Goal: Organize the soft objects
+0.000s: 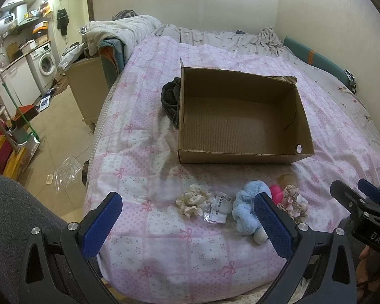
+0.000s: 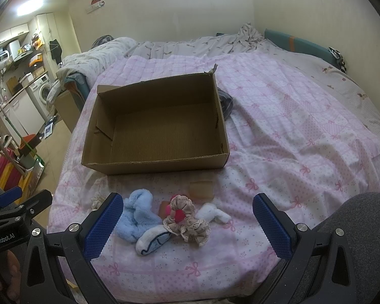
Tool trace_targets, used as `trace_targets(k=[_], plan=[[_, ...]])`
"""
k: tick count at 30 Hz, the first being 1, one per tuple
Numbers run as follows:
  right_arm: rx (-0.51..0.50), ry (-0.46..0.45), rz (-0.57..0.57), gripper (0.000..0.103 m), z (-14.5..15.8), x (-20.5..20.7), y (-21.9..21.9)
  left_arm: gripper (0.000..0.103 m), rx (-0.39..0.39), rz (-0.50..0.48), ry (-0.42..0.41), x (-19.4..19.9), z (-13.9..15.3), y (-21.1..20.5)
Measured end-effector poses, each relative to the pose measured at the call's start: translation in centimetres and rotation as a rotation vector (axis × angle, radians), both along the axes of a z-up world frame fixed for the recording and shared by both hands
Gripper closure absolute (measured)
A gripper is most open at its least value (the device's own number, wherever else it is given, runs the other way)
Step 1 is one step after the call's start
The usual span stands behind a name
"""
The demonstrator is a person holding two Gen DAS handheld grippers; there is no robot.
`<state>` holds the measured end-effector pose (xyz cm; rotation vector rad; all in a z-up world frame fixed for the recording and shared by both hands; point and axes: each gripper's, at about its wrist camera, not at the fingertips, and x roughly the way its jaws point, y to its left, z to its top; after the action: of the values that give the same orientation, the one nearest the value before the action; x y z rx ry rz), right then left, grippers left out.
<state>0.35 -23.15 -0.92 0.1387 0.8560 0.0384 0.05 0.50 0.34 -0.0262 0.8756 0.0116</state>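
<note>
The left fingers point(image 1: 188, 224) are spread wide and hold nothing, hovering over the near edge of the bed point(image 1: 149, 136). The right fingers point(image 2: 188, 224) are spread just as wide and also empty.

Between the left fingers lie a cream scrunchie point(image 1: 193, 201) and, beside it, a clear packet point(image 1: 217, 209). Just inside the left gripper's right finger sits a blue plush point(image 1: 248, 210), partly hidden by that finger. Past that finger, a pink toy point(image 1: 276, 192) and a beige scrunchie point(image 1: 292, 201) lie close together.

Between the right fingers, the blue plush point(image 2: 138, 215) lies against the left finger, with a white sock point(image 2: 152, 239) touching it. The beige scrunchie point(image 2: 187, 221) sits mid-gap, over the pink toy point(image 2: 178, 212), and a white plush point(image 2: 214, 214) lies beside it.

Beyond the fingers stands an open, empty box point(image 2: 154, 163). A dark cloth point(image 1: 169, 96) lies against its far side.
</note>
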Motion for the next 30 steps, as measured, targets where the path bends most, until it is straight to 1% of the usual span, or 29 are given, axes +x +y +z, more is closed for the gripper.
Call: trace_targets(k=[30], plan=[[-0.01,0.006,0.009,0.0,-0.15,-0.01,0.2,0.0,0.02,-0.012,0.0,-0.18,-0.36,-0.83]])
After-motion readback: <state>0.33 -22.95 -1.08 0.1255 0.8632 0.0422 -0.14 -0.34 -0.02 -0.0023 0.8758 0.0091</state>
